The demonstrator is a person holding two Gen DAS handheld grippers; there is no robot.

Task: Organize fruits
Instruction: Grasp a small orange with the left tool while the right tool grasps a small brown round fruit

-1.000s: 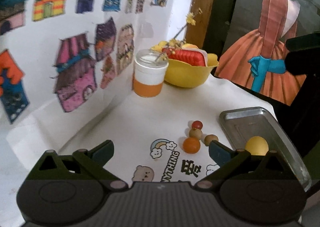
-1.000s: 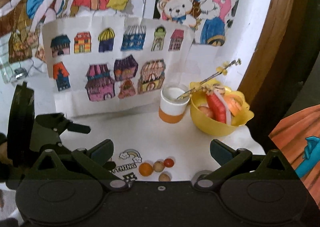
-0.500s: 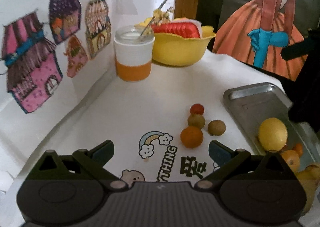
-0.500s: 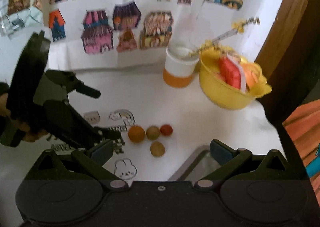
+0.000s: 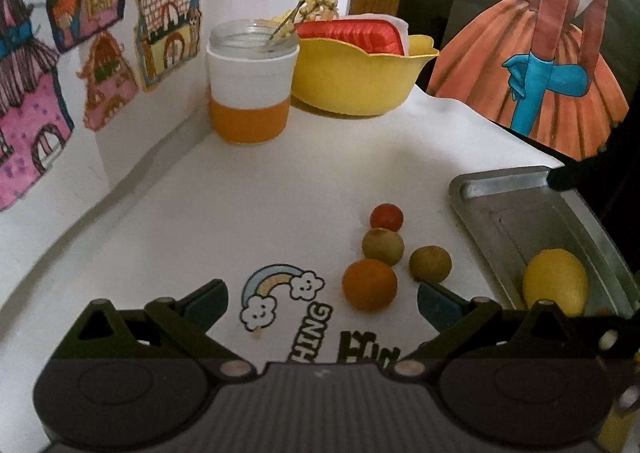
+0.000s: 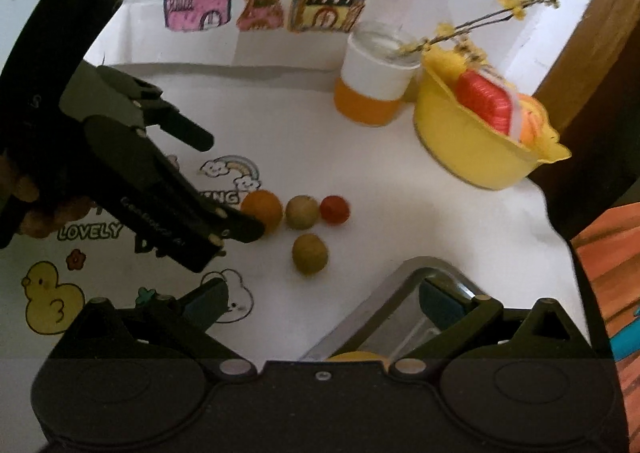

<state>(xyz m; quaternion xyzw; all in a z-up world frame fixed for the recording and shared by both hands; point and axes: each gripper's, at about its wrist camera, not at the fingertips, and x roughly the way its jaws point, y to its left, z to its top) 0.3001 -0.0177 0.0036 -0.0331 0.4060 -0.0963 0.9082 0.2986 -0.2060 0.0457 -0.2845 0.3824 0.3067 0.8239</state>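
Observation:
An orange (image 5: pixel 370 284) lies on the white printed tablecloth with two brownish-green fruits (image 5: pixel 383 246) (image 5: pixel 430 264) and a small red fruit (image 5: pixel 386 217) just behind it. My left gripper (image 5: pixel 320 303) is open and low over the cloth, the orange just ahead of its right finger (image 5: pixel 438 305). In the right wrist view the left gripper (image 6: pixel 230 186) reaches in from the left, its near fingertip beside the orange (image 6: pixel 262 211). My right gripper (image 6: pixel 324 301) is open and holds nothing, over the corner of the metal tray (image 6: pixel 400 293). A lemon (image 5: pixel 555 287) lies in the tray (image 5: pixel 520 213).
A white-and-orange jar (image 5: pixel 253 81) and a yellow bowl (image 5: pixel 360 77) holding a red packet stand at the back by the wall of house drawings. The table edge runs along the right, behind the tray. A hand (image 6: pixel 24 193) holds the left gripper.
Both grippers have come lower and closer to the fruits. The left one now has the orange just ahead of its right finger; the right one has dropped over the tray corner.

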